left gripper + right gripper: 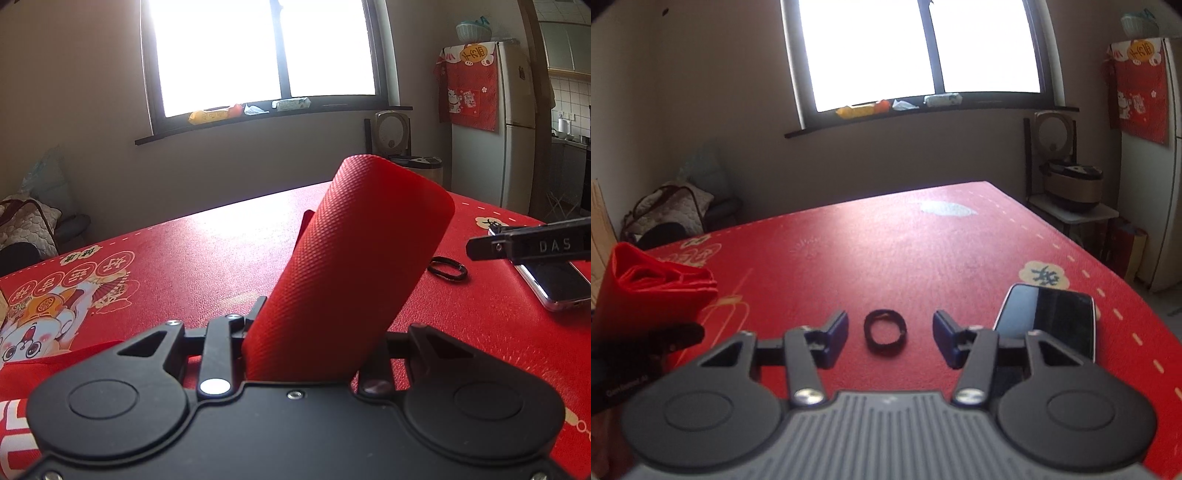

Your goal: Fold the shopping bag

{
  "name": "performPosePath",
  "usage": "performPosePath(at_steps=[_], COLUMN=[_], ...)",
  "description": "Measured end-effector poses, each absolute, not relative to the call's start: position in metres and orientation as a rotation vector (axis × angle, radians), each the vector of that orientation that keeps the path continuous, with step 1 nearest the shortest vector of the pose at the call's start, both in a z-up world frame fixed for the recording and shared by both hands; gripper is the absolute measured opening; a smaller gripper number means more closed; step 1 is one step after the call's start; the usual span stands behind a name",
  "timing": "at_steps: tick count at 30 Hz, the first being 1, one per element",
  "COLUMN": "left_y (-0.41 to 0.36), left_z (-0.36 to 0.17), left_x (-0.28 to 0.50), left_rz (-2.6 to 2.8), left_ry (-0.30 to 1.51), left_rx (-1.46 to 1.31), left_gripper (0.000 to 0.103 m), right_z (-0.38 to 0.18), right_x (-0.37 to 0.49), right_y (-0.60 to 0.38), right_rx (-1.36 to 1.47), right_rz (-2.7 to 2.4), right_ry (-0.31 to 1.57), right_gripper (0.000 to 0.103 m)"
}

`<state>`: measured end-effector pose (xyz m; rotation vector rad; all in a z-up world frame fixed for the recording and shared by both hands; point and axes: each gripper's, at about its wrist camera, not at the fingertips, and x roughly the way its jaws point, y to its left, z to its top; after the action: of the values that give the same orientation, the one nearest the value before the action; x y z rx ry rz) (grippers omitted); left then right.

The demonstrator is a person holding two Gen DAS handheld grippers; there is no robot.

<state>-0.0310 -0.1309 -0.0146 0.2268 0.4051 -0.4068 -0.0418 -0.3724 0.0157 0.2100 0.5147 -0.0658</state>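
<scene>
Left gripper [317, 332]: its fingers pinch the rolled red shopping bag [354, 266] near the lower end, holding it up off the table, tilted away toward the window.

Shopping bag: already folded and rolled into a tight bundle. From the right wrist view its open end [661, 284] shows the layers coiled inside, at the far left of the table and well apart from the band.

Table [905, 251]: covered in a red printed cloth, bare in the middle.

Hair band [885, 328]: a small black loop lying flat on the cloth, right between the right gripper's fingertips but touching neither.

Right gripper [890, 332]: fingers spread to either side of the band, nothing pinched, pads [839, 325] close above the cloth.

Phone [1052, 314]: dark slab lying just beside the right finger, on the far right.

Step in hand: I judge the folding finished and the securing begun; the right gripper is lined up to pick up the band.

Next move calls for: closing on one side of the thin loop without pressing it flat, lifting it, then carrying it left to slip over the free end of the roll.
</scene>
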Motion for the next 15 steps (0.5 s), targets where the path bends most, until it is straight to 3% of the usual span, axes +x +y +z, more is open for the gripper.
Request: performPosePath(at_steps=[2, 4, 6, 7, 15], left_y=[-0.130, -0.130, -0.129, -0.129, -0.128], left_z=[-0.015, -0.015, -0.015, -0.015, -0.014], left_x=[-0.032, -0.032, -0.033, -0.033, -0.033], left_rz=[-0.408, -0.409, -0.411, -0.410, -0.408], left_ry=[0.408, 0.412, 0.412, 0.411, 0.416], left_rx=[0.223, 0.220, 0.216, 0.214, 0.199], left_gripper=[0.031, 0.031, 0.031, 0.031, 0.031], right_z=[0.015, 0.018, 0.022, 0.024, 0.026], right_x=[-0.041, -0.039, -0.037, -0.036, -0.017], right_y=[-0.369, -0.361, -0.348, -0.342, -0.318], right_rx=[0.191, 0.125, 0.011, -0.034, -0.115], right_rz=[-0.065, -0.072, -0.071, -0.063, -0.029], right_ry=[0.504, 0.495, 0.494, 0.498, 0.525], right_gripper=[0.051, 0.043, 0.006, 0.001, 0.001])
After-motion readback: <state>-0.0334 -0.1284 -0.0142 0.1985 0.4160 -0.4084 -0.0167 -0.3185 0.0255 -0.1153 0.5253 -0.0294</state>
